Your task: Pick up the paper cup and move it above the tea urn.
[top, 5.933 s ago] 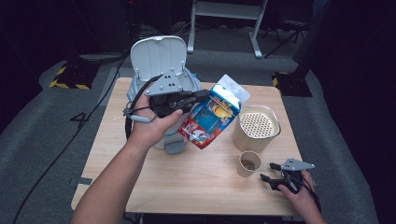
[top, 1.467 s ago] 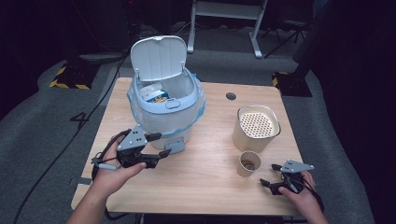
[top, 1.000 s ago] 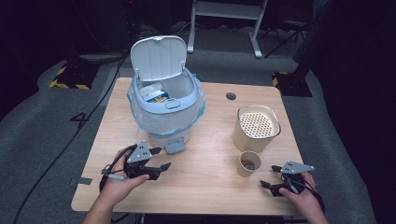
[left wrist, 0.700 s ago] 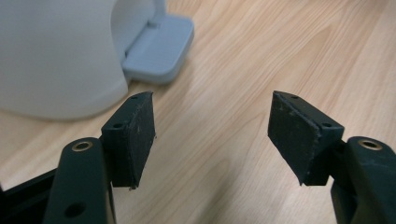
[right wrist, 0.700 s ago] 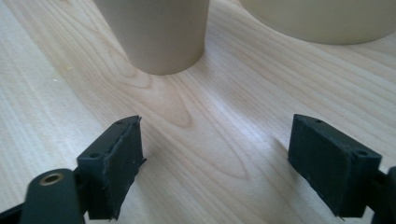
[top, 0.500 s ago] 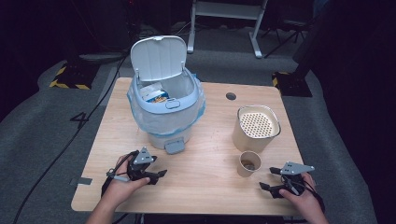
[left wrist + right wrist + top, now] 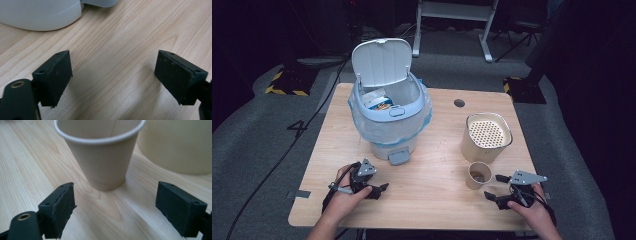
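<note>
So both claws are parked low near the front edge of the counter (image 7: 437,210). The left claw (image 7: 379,189) sits toward the front left corner with its jaws spread wide and nothing but bare wood between them. They've just been opening further, going by how wide they stand in the left gripper view (image 7: 113,80). All you get of the bin (image 7: 388,117) from that camera is the curved white base, cut off at the top edge of the picture.

The right claw (image 7: 493,187) is near the front right corner, jaws apart too and empty, having just opened a bit more. It's aimed at the paper cup (image 7: 479,175), which stands upright just ahead of it, not touching either pad. In the right gripper view (image 7: 115,207) the cup (image 7: 102,157) fills the middle but its rim is clipped at the top, so you can't see inside from there. From the high view there's something dark at the bottom of it, too small to make out.

Right behind the cup is a taller tan canister (image 7: 487,137) with a perforated top, very close or touching, can't tell which.

The bin stands toward the back left with its lid flipped up and a blue liner folded over the rim. There's some packaging inside, mostly hidden by the wall.
</note>
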`<state>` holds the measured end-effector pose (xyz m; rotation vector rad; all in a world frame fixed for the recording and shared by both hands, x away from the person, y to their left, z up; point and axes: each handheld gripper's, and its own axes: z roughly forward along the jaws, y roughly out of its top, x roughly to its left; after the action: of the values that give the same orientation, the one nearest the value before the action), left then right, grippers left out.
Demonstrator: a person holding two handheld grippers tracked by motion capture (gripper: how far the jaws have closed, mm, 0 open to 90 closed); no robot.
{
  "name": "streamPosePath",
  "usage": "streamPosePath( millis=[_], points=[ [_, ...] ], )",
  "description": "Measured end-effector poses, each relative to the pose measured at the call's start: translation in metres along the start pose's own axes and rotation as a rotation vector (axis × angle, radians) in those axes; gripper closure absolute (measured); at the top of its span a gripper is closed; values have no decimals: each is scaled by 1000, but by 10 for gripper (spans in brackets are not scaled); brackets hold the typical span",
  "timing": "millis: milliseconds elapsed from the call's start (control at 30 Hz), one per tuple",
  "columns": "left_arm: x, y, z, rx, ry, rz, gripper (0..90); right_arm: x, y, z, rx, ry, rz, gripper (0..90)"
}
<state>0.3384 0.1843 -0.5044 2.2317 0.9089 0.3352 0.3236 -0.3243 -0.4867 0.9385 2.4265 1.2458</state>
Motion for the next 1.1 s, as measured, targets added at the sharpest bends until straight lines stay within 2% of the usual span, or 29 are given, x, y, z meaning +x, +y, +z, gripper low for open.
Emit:
streamPosePath(
  millis=[167,300,367,567,733,833,933,1100],
  points=[
    [0,0,0,3,-1,-4,135,3,2,12,-5,-13,-8,163],
    [0,0,0,3,-1,-4,134,4,5,20,-45,-32,17,170],
    [0,0,0,4,-1,-4,135,6,8,26,-63,-25,7,170],
    [0,0,0,3,-1,-4,135,8,10,34,-73,-31,-10,168],
    [0,0,0,3,-1,-4,135,9,12,38,-113,-34,-26,170],
    [0,0,0,3,-1,-3,135,7,14,41,-105,-13,-14,187],
    [0,0,0,3,-1,-4,134,7,15,42,-127,6,10,192],
    [0,0,0,3,-2,-4,135,8,16,43,-151,10,-5,215]
  ],
)
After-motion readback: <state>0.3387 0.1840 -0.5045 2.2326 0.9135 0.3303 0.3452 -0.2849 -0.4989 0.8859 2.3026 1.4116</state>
